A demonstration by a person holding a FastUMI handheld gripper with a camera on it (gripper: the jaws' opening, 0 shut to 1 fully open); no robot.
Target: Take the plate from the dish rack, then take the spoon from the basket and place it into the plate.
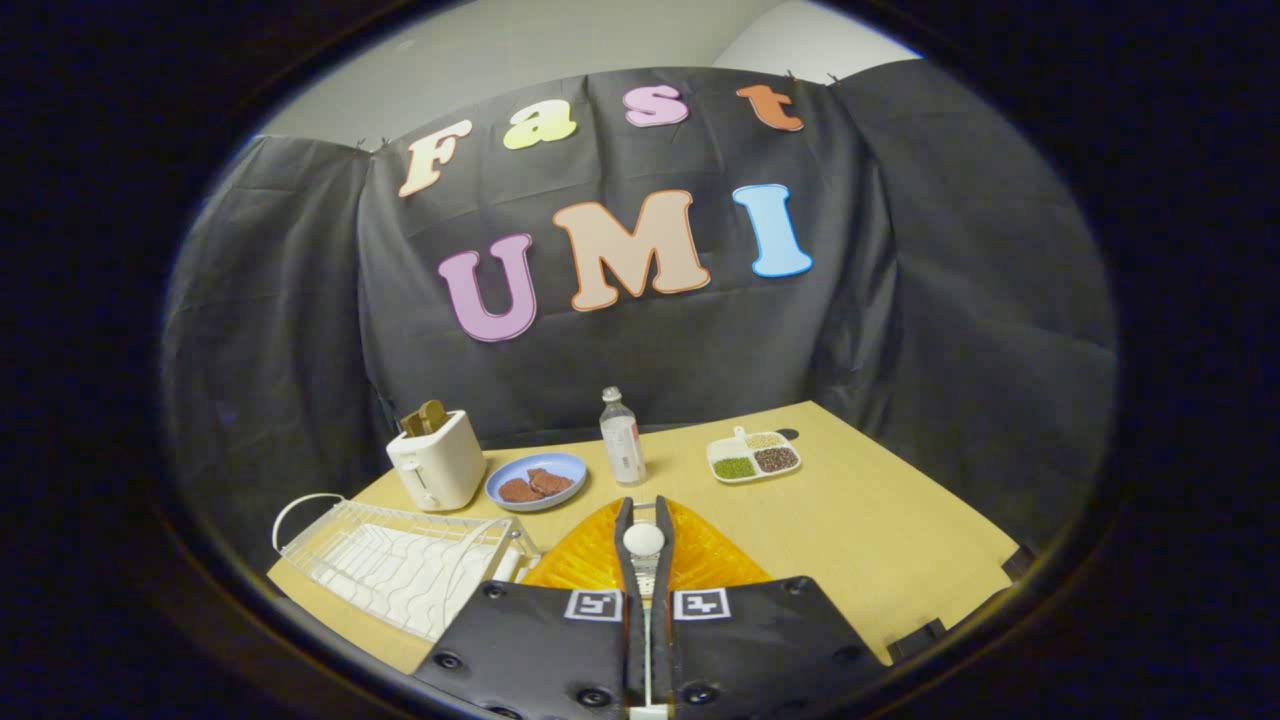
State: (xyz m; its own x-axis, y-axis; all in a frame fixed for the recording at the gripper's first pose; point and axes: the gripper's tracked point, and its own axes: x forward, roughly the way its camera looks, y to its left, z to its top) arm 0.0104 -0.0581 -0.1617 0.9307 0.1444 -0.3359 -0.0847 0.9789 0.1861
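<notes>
My gripper [643,508] is shut on a spoon [643,540]. Its pale round bowl sits between the two fingers near their tips, and its handle runs back down the narrow gap. Right under the fingers an orange ribbed plate [585,565] lies flat on the tan table [860,530], spreading out to both sides of them. The spoon hangs over the middle of this plate; I cannot tell whether it touches it. The white wire dish rack [400,560] stands to the left of the plate, with nothing in its slots.
Beyond the rack stands a white toaster [437,462] holding toast. A blue plate [537,481] with brown pieces, a small bottle [622,437] and a white divided dish [753,457] of grains line the table's far side. The table's right half is bare.
</notes>
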